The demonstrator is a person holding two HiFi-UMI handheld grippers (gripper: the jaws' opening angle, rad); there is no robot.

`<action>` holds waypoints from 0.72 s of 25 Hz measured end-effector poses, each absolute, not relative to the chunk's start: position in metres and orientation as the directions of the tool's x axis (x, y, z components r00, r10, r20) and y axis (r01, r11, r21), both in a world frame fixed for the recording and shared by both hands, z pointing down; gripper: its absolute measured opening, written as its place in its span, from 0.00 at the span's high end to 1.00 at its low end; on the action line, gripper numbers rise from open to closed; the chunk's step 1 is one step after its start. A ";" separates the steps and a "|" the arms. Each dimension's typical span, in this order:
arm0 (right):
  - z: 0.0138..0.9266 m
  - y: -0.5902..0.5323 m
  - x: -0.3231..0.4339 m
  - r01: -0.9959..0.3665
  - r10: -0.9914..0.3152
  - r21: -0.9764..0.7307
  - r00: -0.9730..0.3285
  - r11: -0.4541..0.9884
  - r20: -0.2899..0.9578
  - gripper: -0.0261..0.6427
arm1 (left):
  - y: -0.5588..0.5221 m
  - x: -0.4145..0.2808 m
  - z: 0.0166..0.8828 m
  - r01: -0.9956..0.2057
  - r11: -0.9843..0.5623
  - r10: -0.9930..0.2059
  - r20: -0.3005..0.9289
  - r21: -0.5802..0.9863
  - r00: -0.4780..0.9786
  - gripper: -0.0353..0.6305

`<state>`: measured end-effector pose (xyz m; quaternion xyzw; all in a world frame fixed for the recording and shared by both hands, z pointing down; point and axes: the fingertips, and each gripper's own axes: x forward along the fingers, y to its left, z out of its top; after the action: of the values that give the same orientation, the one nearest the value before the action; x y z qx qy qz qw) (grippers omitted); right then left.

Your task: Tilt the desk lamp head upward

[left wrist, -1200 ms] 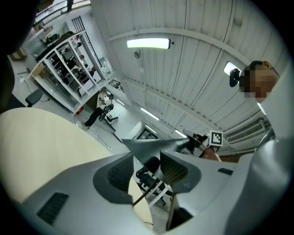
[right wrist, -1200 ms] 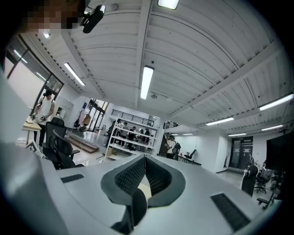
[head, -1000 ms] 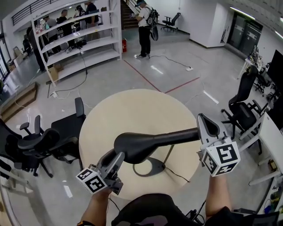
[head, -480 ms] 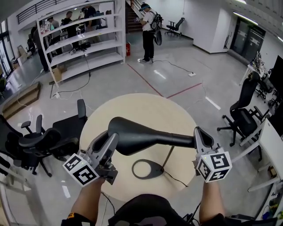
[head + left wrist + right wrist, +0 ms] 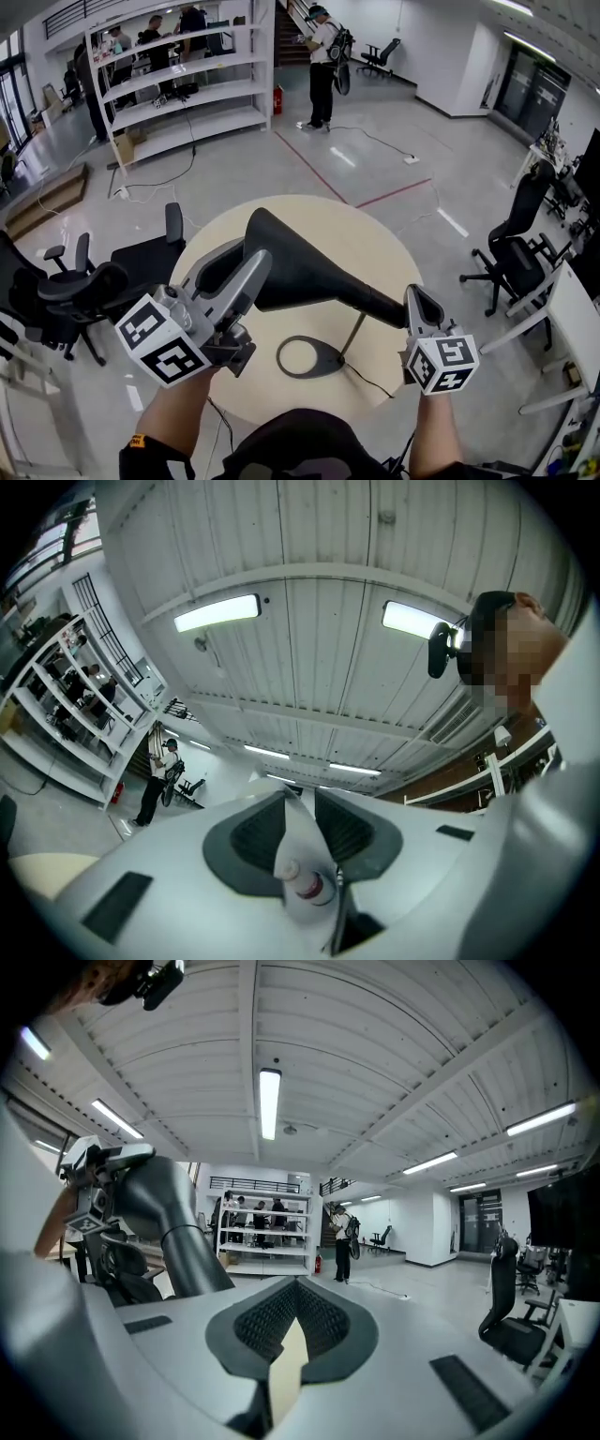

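Observation:
A black desk lamp stands on the round table, its base ring (image 5: pixel 305 356) near the front edge. Its long head (image 5: pixel 286 258) slants up to the left. My left gripper (image 5: pixel 246 251) lies against the head's left underside; its jaws have just been closing and stand a little open, with nothing between them in the left gripper view (image 5: pixel 298 794). My right gripper (image 5: pixel 414 295) sits at the low right end of the lamp arm. In the right gripper view (image 5: pixel 298 1283) its jaws are shut on nothing and the lamp arm (image 5: pixel 173 1227) runs past on the left.
The beige table (image 5: pixel 328 220) stands on a grey floor. Black office chairs are at the left (image 5: pixel 84 291) and right (image 5: pixel 520 234). White shelving (image 5: pixel 169 84) and a standing person (image 5: pixel 323 66) are far behind. A cable (image 5: pixel 370 380) leaves the lamp base.
The lamp head has swung from level to tilted up at its left end. My left gripper has risen with it. My right gripper has sunk a little.

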<state>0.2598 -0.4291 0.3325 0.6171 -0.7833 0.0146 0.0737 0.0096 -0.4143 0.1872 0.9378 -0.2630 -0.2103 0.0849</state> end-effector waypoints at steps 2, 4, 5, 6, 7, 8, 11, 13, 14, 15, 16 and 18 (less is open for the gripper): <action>0.340 -0.428 0.258 -0.972 -0.964 0.045 -0.224 0.232 0.145 0.95 | -0.409 0.016 0.174 -0.440 -0.863 -0.505 -0.365 0.250 0.783 0.73; 0.346 -0.428 0.252 -0.972 -0.963 0.035 -0.224 0.232 0.151 0.95 | -0.404 0.021 0.164 -0.425 -0.874 -0.486 -0.378 0.237 0.789 0.73; 0.347 -0.429 0.249 -0.972 -0.962 0.036 -0.225 0.233 0.155 0.95 | -0.402 0.022 0.159 -0.418 -0.878 -0.478 -0.383 0.231 0.791 0.73; 0.349 -0.429 0.245 -0.972 -0.961 0.039 -0.224 0.233 0.161 0.95 | -0.400 0.024 0.155 -0.414 -0.882 -0.471 -0.387 0.225 0.792 0.74; 0.351 -0.429 0.244 -0.972 -0.961 0.043 -0.222 0.232 0.166 0.95 | -0.398 0.027 0.152 -0.412 -0.884 -0.467 -0.390 0.220 0.794 0.74; 0.352 -0.429 0.244 -0.972 -0.960 0.046 -0.220 0.231 0.171 0.95 | -0.397 0.031 0.150 -0.414 -0.884 -0.467 -0.390 0.216 0.794 0.74; 0.357 -0.428 0.248 -0.973 -0.961 0.054 -0.211 0.224 0.178 0.95 | -0.395 0.042 0.147 -0.415 -0.882 -0.471 -0.392 0.223 0.791 0.75; 0.358 -0.427 0.248 -0.974 -0.963 0.061 -0.203 0.216 0.177 0.95 | -0.393 0.046 0.145 -0.413 -0.882 -0.470 -0.398 0.226 0.788 0.75; 0.358 -0.427 0.248 -0.975 -0.965 0.066 -0.197 0.211 0.176 0.95 | -0.393 0.047 0.144 -0.412 -0.883 -0.470 -0.400 0.227 0.787 0.76; 0.359 -0.427 0.247 -0.976 -0.966 0.069 -0.192 0.207 0.175 0.95 | -0.392 0.049 0.143 -0.411 -0.883 -0.469 -0.402 0.226 0.786 0.76; 0.359 -0.426 0.247 -0.977 -0.966 0.071 -0.188 0.203 0.175 0.95 | -0.391 0.051 0.142 -0.412 -0.883 -0.469 -0.402 0.224 0.786 0.76; 0.360 -0.425 0.246 -0.977 -0.967 0.072 -0.184 0.199 0.179 0.95 | -0.389 0.054 0.139 -0.424 -0.881 -0.473 -0.397 0.210 0.786 0.76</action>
<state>0.2458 -0.4252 0.3602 0.6322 -0.7687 0.0292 0.0926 0.0543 -0.3887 0.1385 0.9435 -0.2377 -0.2241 0.0546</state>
